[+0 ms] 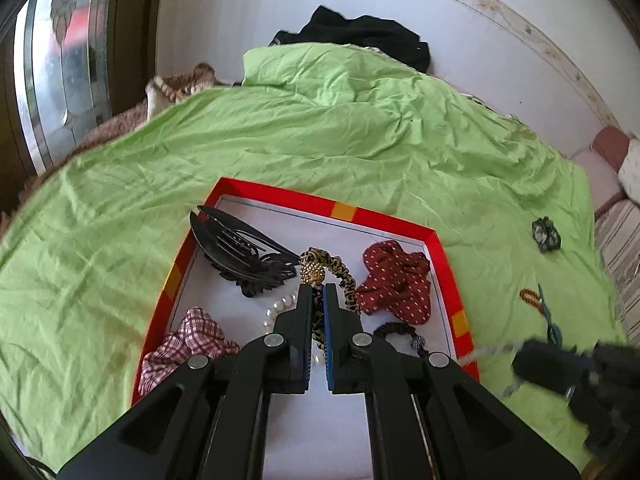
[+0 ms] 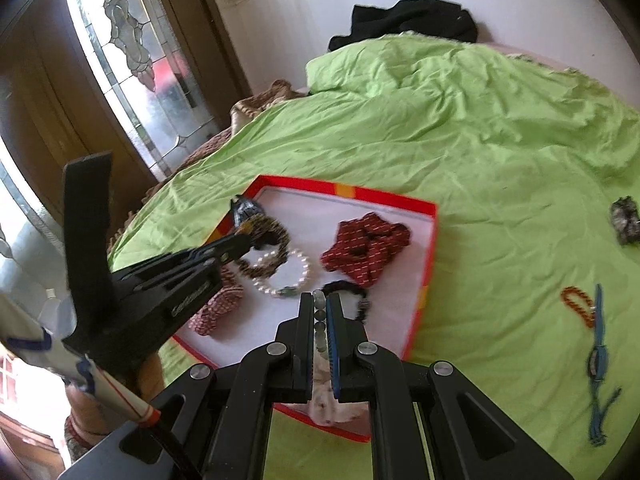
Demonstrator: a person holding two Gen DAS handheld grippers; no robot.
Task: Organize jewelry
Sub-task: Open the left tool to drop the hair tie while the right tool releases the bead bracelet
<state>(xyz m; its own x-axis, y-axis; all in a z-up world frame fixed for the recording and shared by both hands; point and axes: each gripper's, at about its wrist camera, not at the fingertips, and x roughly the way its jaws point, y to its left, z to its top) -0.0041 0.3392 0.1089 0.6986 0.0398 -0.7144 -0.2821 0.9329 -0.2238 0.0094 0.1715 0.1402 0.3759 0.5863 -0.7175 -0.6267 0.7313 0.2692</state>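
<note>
Left wrist: leopard band (image 1: 345, 276) clamped between left tongs (image 1: 319, 286), over tray (image 1: 280, 193).

2 close downward views, shared tray (image 1: 384, 220)

Tray (image 1: 440, 252) on bed (image 1: 120, 240) under both tongs, hair claw (image 1: 236, 248) ahead-left of left tongs (image 1: 319, 290), scrunchie (image 1: 394, 280) right, bracelet (image 2: 576, 304) right of right tongs (image 2: 320, 300)

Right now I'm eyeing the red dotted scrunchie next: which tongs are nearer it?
Left. The left tongs sit just beside the red dotted scrunchie; the right tongs are slightly farther, nearer the tray's edge.
</note>
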